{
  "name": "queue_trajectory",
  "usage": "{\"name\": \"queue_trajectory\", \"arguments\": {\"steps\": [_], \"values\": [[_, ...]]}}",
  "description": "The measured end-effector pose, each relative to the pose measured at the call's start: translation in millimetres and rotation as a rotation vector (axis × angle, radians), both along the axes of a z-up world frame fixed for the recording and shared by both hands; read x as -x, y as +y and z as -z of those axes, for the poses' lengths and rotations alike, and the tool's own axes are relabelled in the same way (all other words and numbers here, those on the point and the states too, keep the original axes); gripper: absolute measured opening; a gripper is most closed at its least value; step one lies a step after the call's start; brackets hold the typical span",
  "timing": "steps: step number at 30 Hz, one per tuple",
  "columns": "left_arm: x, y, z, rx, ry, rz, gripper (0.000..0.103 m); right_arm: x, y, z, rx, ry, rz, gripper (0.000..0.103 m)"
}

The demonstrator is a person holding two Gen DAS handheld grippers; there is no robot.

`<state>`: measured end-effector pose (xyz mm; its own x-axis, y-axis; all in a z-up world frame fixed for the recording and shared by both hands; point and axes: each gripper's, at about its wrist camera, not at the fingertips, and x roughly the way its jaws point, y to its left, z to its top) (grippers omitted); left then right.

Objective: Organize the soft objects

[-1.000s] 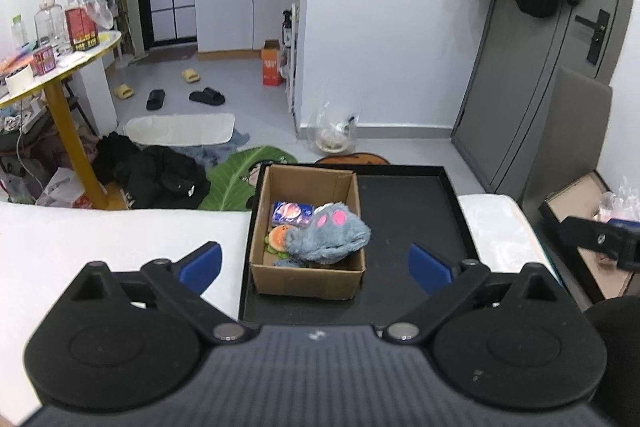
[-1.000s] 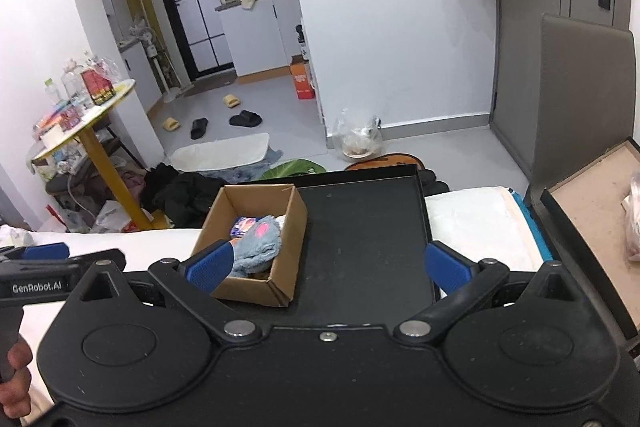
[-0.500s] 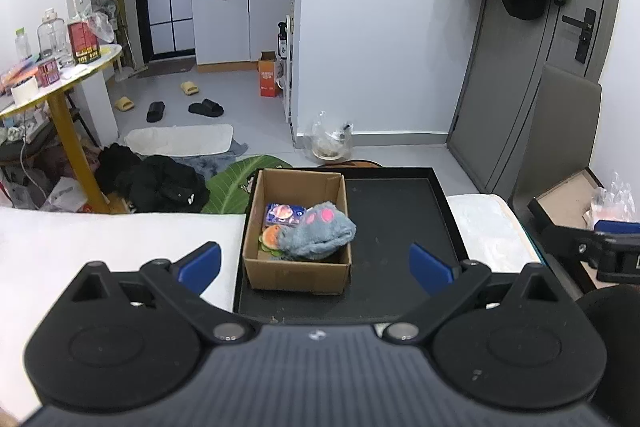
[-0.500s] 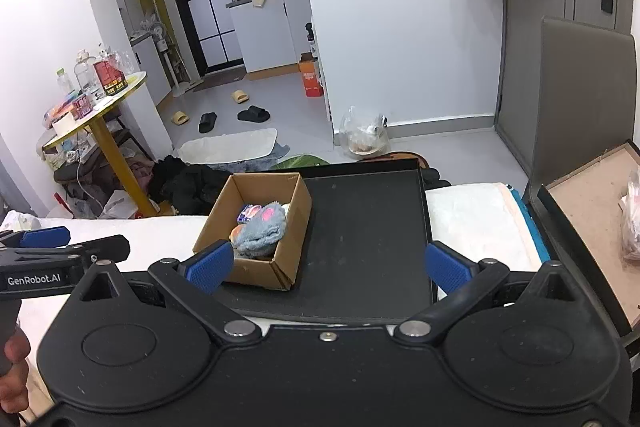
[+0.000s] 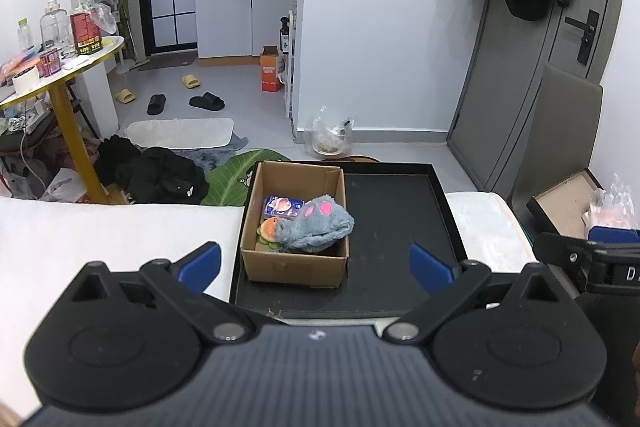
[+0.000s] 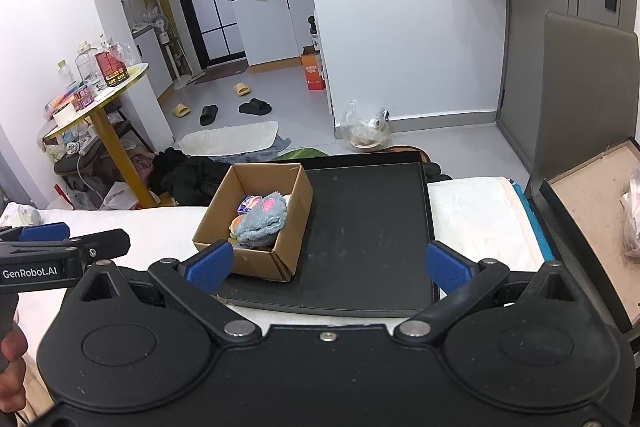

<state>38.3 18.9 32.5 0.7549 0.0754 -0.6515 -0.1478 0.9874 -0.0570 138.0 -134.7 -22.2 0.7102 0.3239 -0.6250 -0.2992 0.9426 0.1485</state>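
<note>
Both grippers have pulled back from the cardboard box, and both are spread wide and empty: left gripper, right gripper. Inside the open square box, on a flat black tray, a fuzzy grey plush lies over a burger toy and blue packet

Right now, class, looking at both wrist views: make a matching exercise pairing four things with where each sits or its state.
Things:
1. grey plush toy
2. cardboard box
3. black tray
4. left gripper

Places or states:
A. on the white bed
B. open, holding nothing
C. inside the box
D. on the tray's left side

Pairs: 1-C, 2-D, 3-A, 4-B
</note>
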Motion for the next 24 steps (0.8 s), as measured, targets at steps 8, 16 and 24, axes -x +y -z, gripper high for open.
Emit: {"name": "queue_trajectory", "arguments": {"steps": [8, 16, 24], "values": [[-0.5, 1.3, 1.5, 0.002, 0.01, -0.007, 0.1, 1.6, 4.7, -0.3, 0.012, 0.0, 0.003, 0.103], [-0.4, 2.9, 3.6, 0.006, 0.017, -0.007, 0.1, 1.5, 3.6, 3.2, 0.008, 0.002, 0.01, 0.103], [1.7, 4.8, 3.8, 0.009, 0.014, -0.012, 0.1, 3.2, 6.1, 4.8, 0.024, 0.008, 0.0, 0.103]]}}
